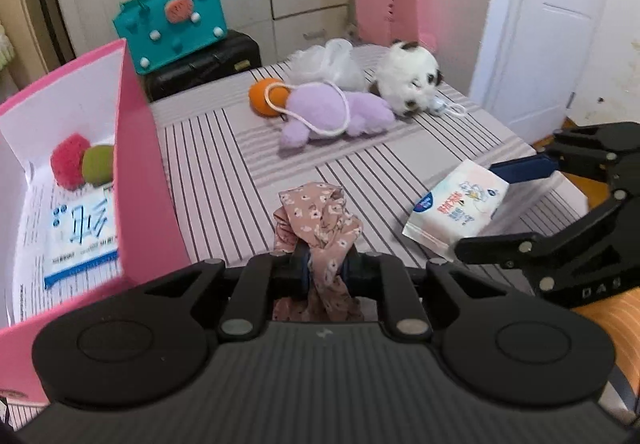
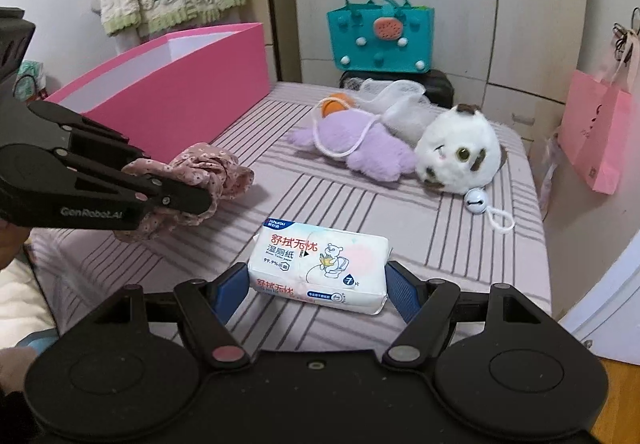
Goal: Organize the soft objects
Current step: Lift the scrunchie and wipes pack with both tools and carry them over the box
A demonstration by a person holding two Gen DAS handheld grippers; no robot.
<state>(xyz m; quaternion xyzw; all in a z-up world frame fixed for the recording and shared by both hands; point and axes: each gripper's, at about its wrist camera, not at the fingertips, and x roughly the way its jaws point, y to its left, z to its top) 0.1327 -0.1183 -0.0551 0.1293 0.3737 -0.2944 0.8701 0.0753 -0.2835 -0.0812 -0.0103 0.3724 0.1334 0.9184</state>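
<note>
My left gripper (image 1: pixel 326 264) is shut on a pink floral scrunchie (image 1: pixel 320 220), which hangs bunched between its pads just above the striped bed (image 1: pixel 224 164). From the right wrist view the same left gripper (image 2: pixel 196 200) holds the scrunchie (image 2: pixel 208 168) beside the pink box (image 2: pixel 180 100). My right gripper (image 2: pixel 318 280) has its blue pads pressed on both ends of a wet wipes pack (image 2: pixel 320 264). In the left wrist view that pack (image 1: pixel 456 212) sits tilted in the right gripper (image 1: pixel 492 208).
The pink box (image 1: pixel 140 184) holds a red ball (image 1: pixel 70 160), a green ball (image 1: pixel 98 164) and a tissue pack (image 1: pixel 84 236). A purple plush (image 1: pixel 332 112), white plush cat (image 1: pixel 408 76), orange ball (image 1: pixel 262 96) and mesh pouch (image 1: pixel 332 60) lie farther back. A teal bag (image 1: pixel 172 24) and pink paper bag (image 1: pixel 392 8) stand behind.
</note>
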